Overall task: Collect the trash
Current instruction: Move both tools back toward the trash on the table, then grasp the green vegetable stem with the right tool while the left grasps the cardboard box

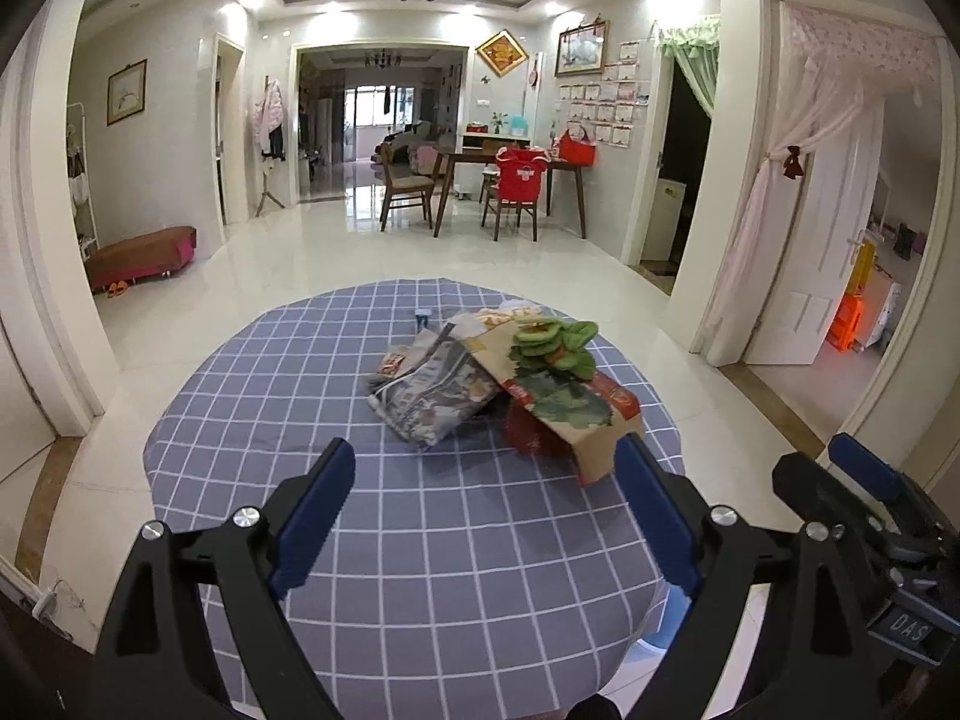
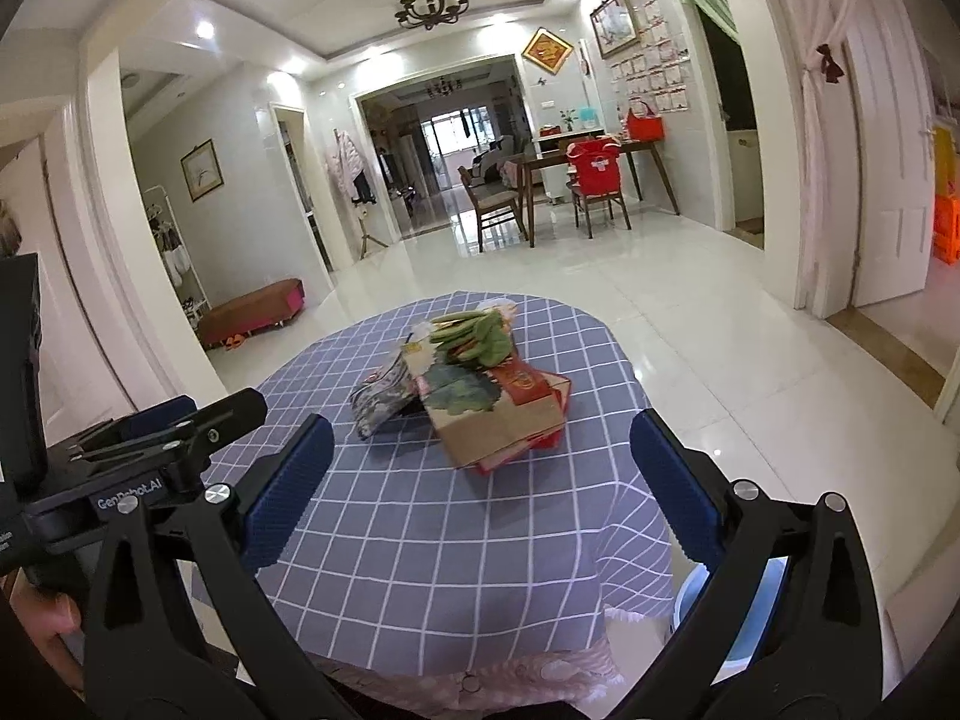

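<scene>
tabletop [image 1: 420, 540]: round, checked cloth, bare margin around pile, near edge drops off | trash pile [image 1: 498, 384] at centre: cardboard box [image 2: 504, 420] likely light, stiff, grip a flap edge; crumpled newspaper [image 1: 429, 396] soft, pinch a fold; green scraps [image 1: 552, 342] loose, may spill | left tongs [image 1: 486, 498], right tongs [image 2: 480, 468]: both spread, empty, short of pile

left gripper [image 1: 486, 516]: black angular frame, two blue ribbed pads, round silver screws at the pivots. right gripper [image 2: 480, 480]: same black frame, blue textured pads, silver screws; its neighbour's body carries white "genrobot.ai" lettering. bare skin at lower left.
</scene>
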Motion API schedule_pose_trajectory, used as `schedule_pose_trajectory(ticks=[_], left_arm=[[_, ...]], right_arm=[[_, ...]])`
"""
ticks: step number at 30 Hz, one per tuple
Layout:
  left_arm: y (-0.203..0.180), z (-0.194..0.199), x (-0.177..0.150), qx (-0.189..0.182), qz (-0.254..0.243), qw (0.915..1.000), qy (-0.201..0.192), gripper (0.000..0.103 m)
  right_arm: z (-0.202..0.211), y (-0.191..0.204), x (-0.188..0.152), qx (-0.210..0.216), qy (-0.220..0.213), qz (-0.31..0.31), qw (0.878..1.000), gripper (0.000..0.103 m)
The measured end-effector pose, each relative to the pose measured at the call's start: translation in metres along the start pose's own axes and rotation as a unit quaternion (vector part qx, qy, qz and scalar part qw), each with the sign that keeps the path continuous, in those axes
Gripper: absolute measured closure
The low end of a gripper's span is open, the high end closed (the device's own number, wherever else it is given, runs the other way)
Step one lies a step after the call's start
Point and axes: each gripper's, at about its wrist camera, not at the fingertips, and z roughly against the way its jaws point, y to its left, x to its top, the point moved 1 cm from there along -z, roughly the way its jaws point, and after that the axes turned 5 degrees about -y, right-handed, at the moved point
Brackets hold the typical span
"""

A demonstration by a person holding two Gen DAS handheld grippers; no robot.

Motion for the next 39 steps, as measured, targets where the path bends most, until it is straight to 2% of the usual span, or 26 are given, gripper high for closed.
schedule_pose_trajectory(ticks=[8, 16, 24, 28, 35, 39], left_arm=[[0.018, 0.010, -0.013, 0.020, 0.011, 0.9997, 0.011, 0.016], [0.039, 0.017, -0.029, 0.027, 0.039, 0.9988, 0.015, 0.016], [0.039, 0.016, -0.021, 0.032, 0.028, 0.9991, 0.005, 0.016], [0.033, 0.001, -0.016, 0.023, 0.023, 0.9994, 0.010, 0.015], [0.016, -0.048, -0.011, 0.008, 0.012, 0.9990, 0.042, 0.015], [0.008, -0.074, -0.008, 0.004, 0.005, 0.9984, 0.057, 0.015]], right_arm=[[0.005, 0.020, -0.009, 0.018, 0.012, 0.013, 1.000, 0.006], [0.014, 0.042, -0.019, 0.016, 0.016, 0.043, 0.999, 0.006], [0.008, 0.033, -0.017, 0.001, 0.010, 0.036, 0.999, 0.006], [-0.004, 0.019, -0.015, -0.021, 0.016, 0.028, 0.999, 0.006], [-0.029, -0.018, -0.012, -0.062, 0.029, 0.014, 0.998, 0.006], [-0.054, -0.033, -0.008, -0.065, 0.044, 0.007, 0.997, 0.006]])
